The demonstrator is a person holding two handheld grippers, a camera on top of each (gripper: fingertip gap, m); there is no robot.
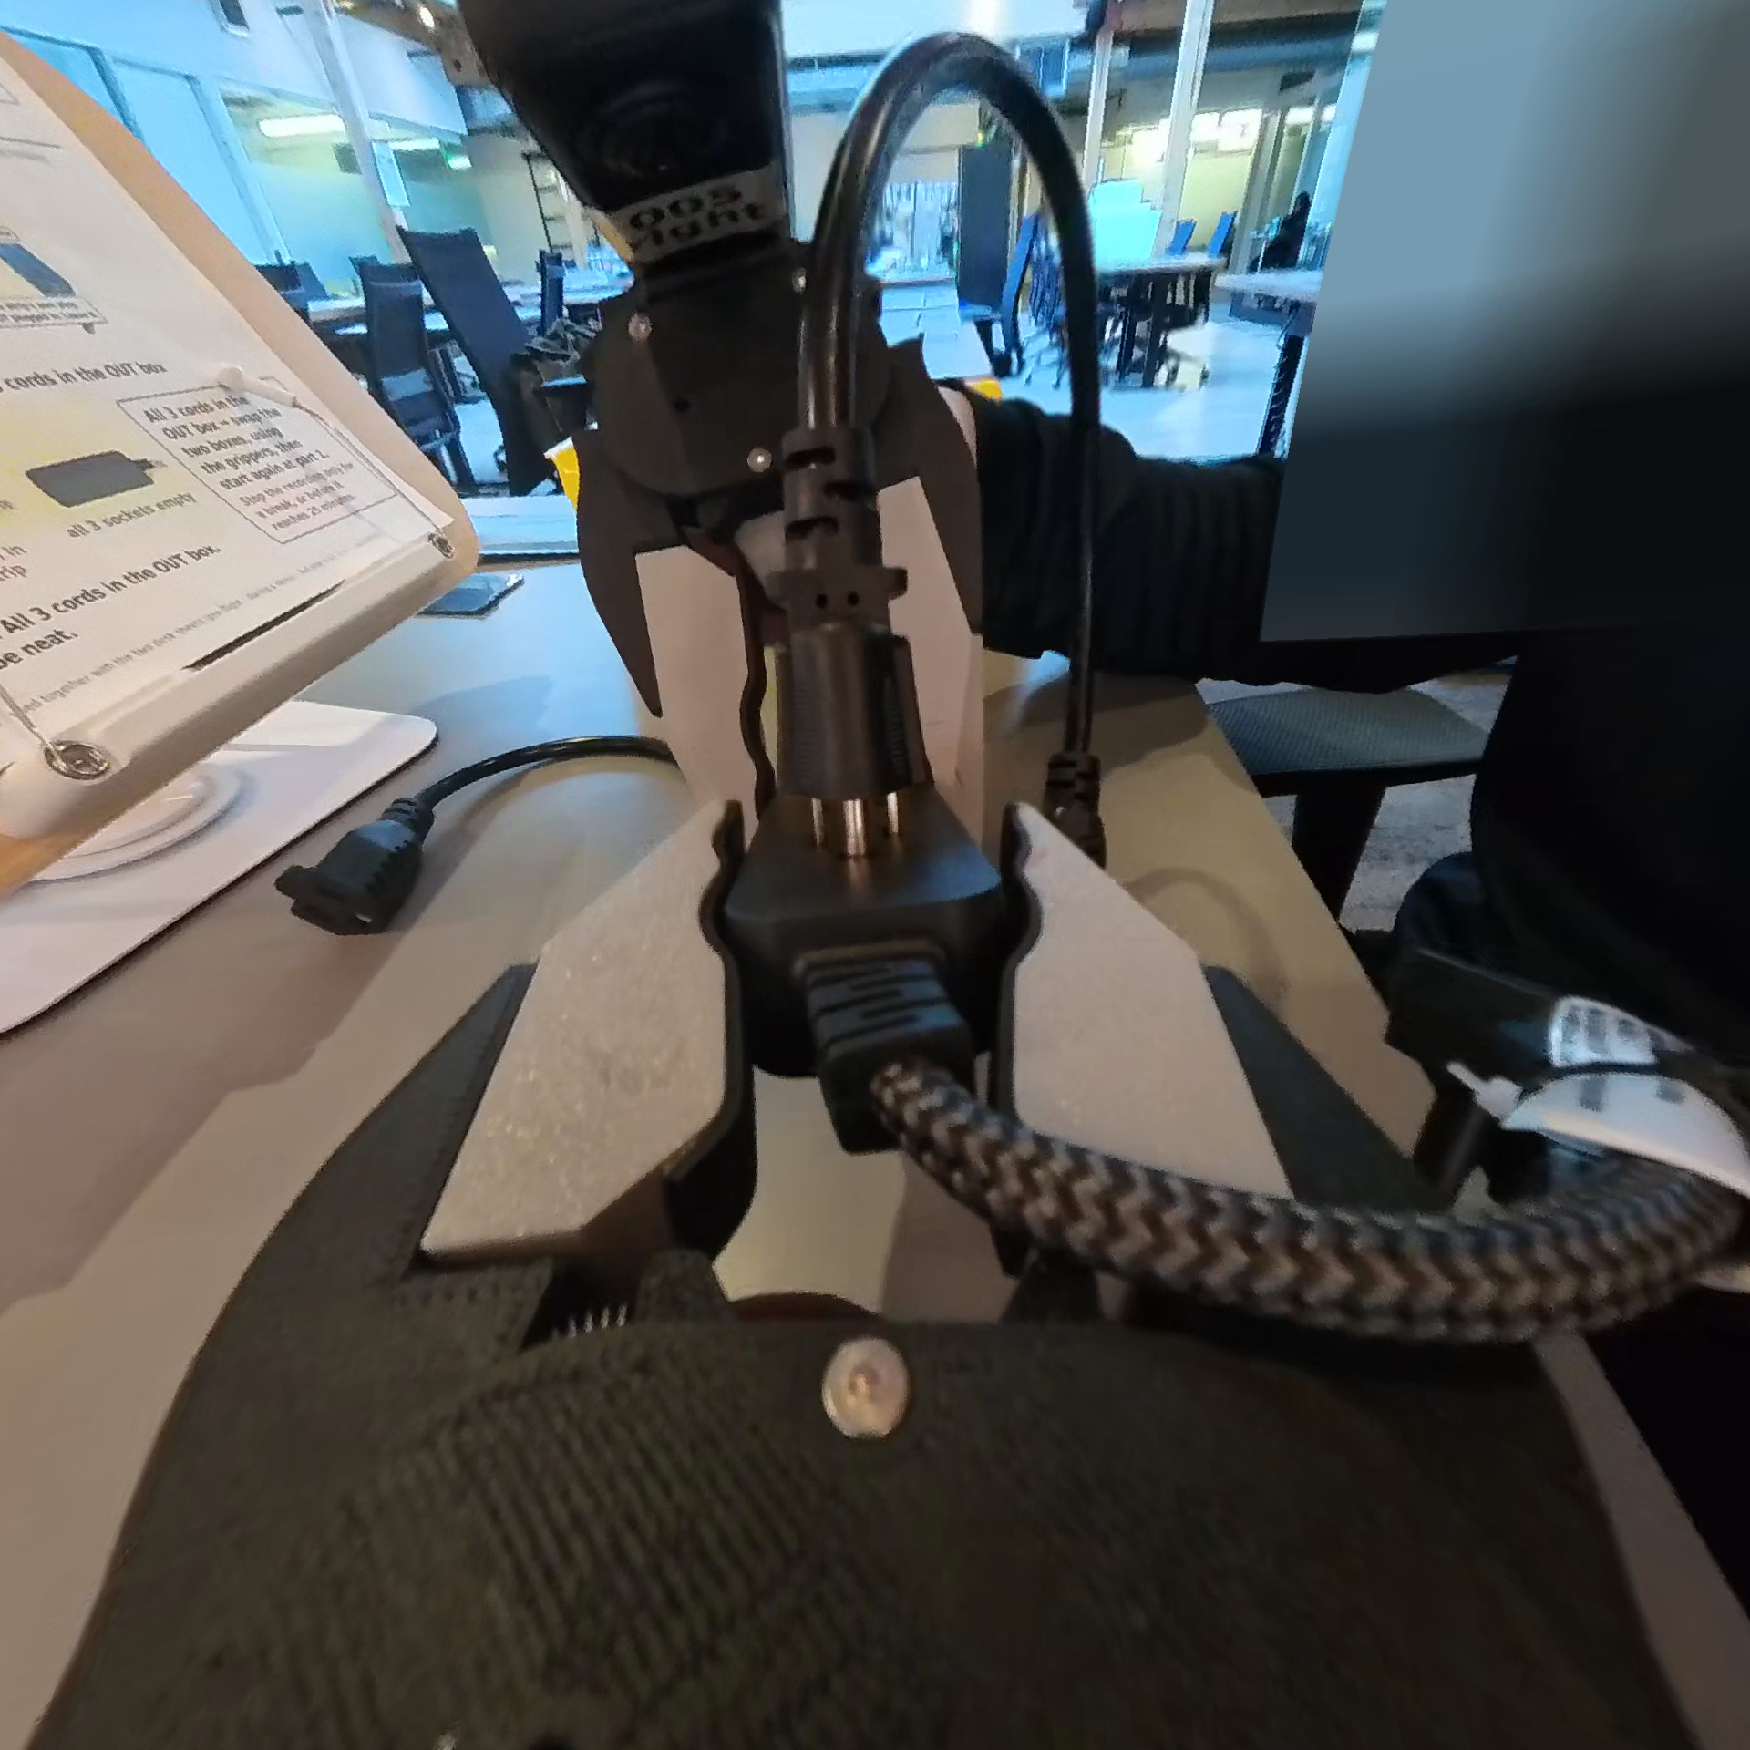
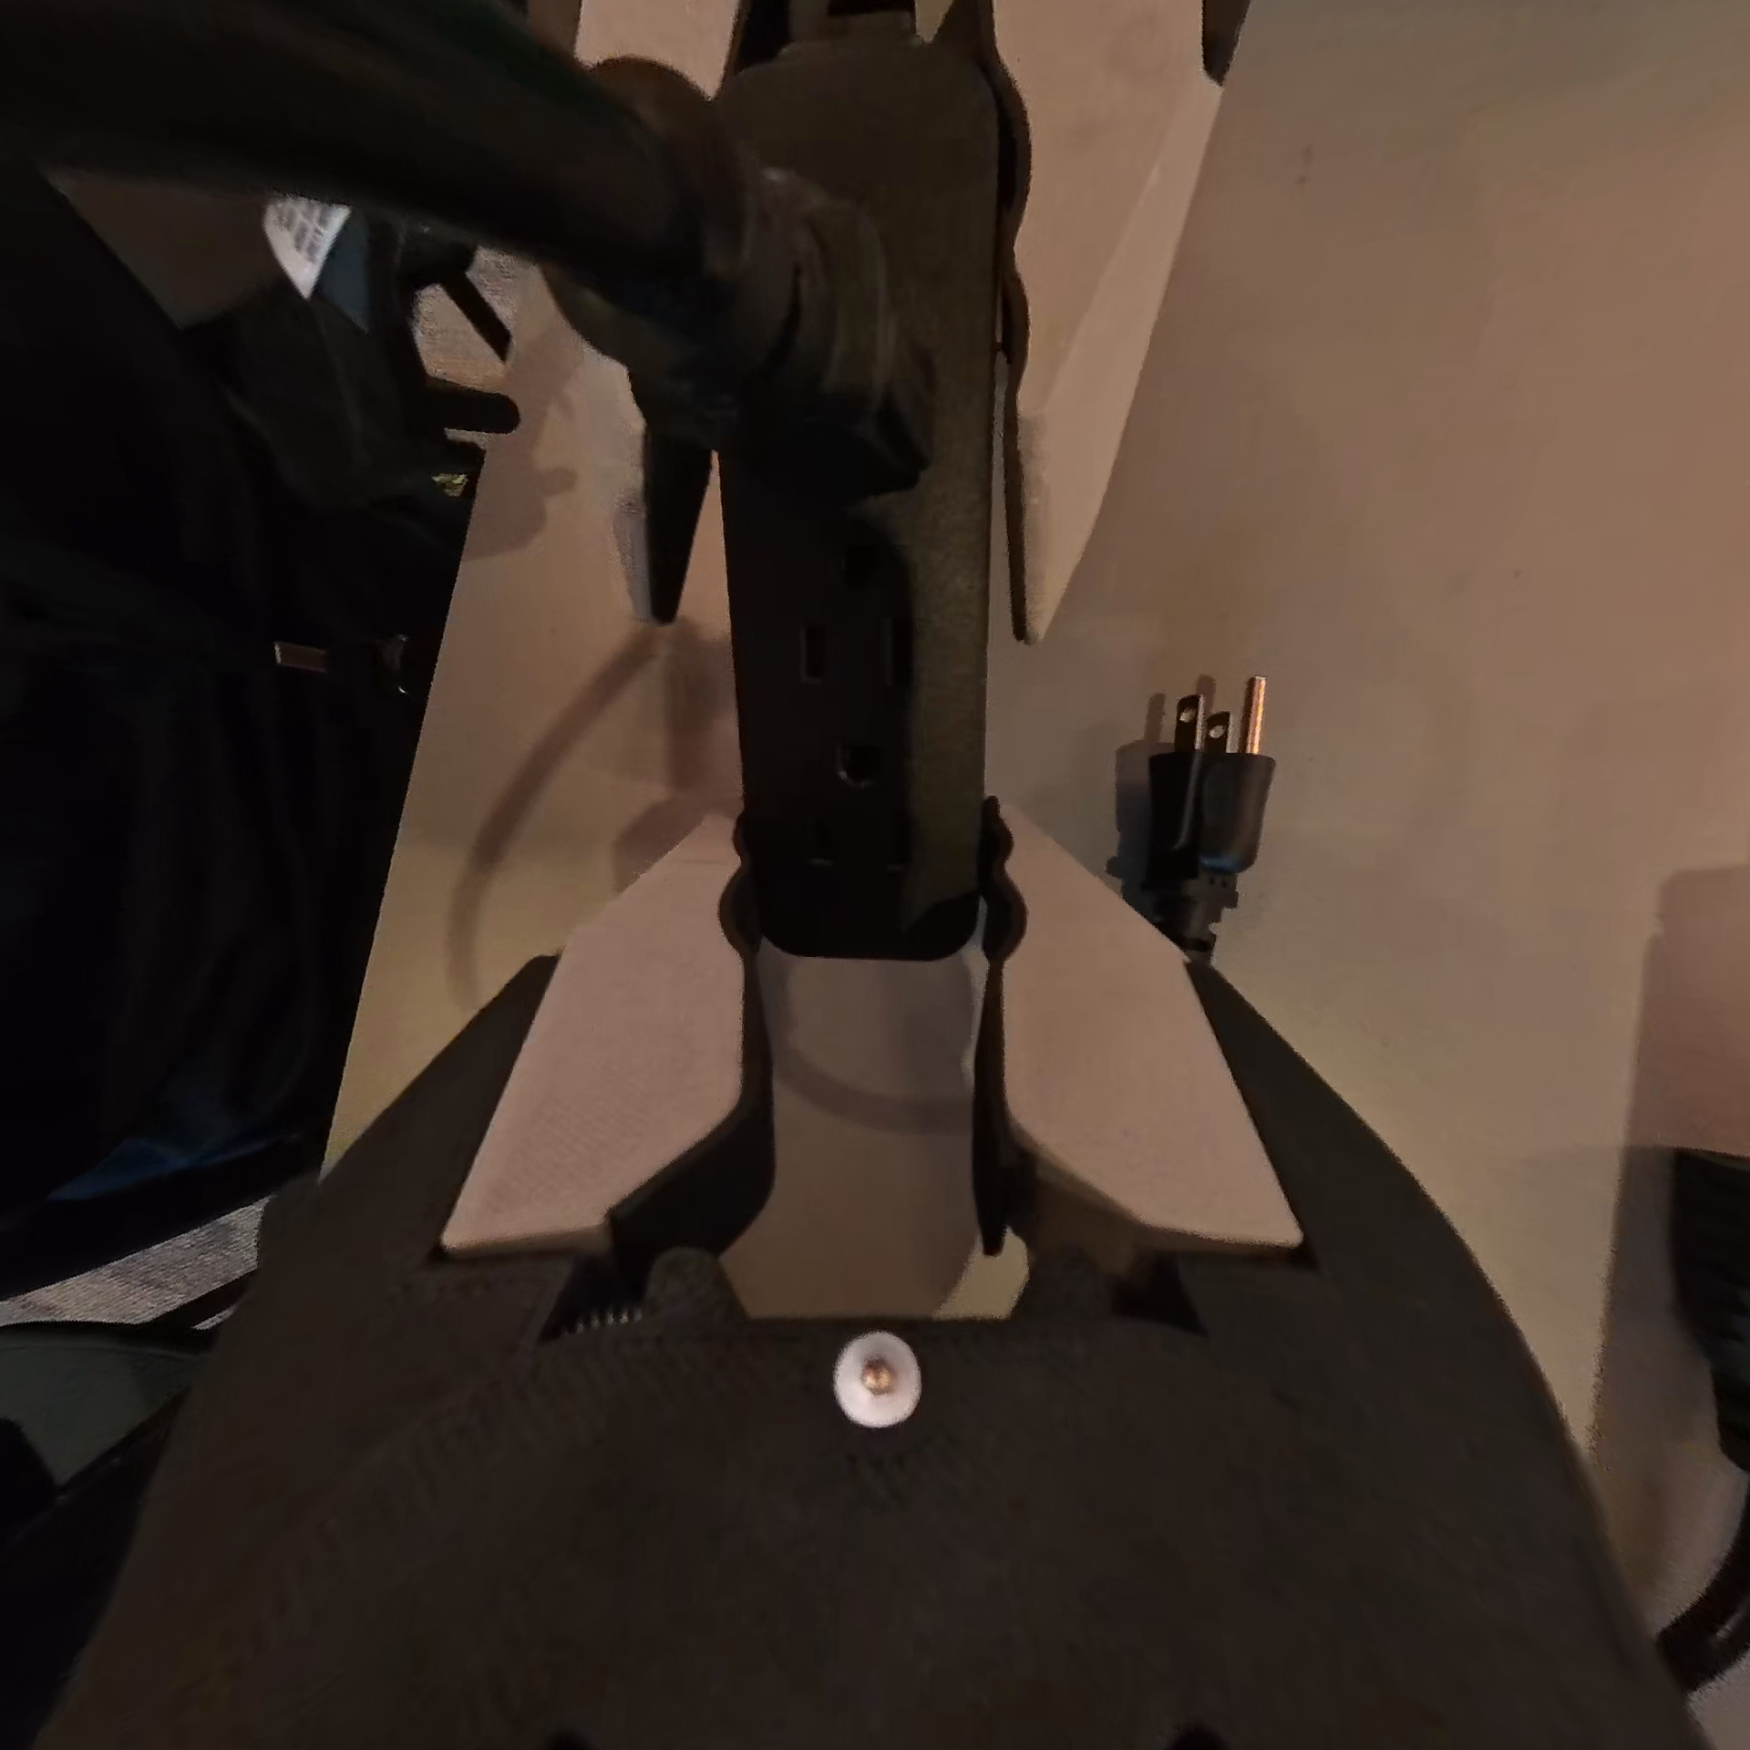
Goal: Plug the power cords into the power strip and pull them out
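My left gripper (image 1: 866, 824) is shut on the cord end of the black power strip (image 1: 857, 909), where its braided cable (image 1: 1136, 1222) comes out. A black plug (image 1: 838, 701) stands in the nearest socket, only partly in, with its metal prongs showing above the strip. Its cord (image 1: 947, 114) loops up and over. My right gripper (image 2: 866, 833) is shut on the other end of the strip (image 2: 852, 663), both pads against its sides. The two sockets nearer that end are empty. In the right wrist view the plug (image 2: 805, 312) sits at the far end, between the left gripper's fingers (image 2: 1061, 379).
A loose cord's socket end (image 1: 350, 881) lies on the table to the left, by a white instruction stand (image 1: 189, 426). A loose three-prong plug (image 2: 1212, 786) lies right of the strip. A person's dark sleeve (image 1: 1117, 530) and a chair (image 1: 1345, 739) are at the right. Across from one pair of fingers to the other is roughly 5 centimetres. The loose three-prong plug (image 2: 1212, 786) is about 6 centimetres from my right fingertips.
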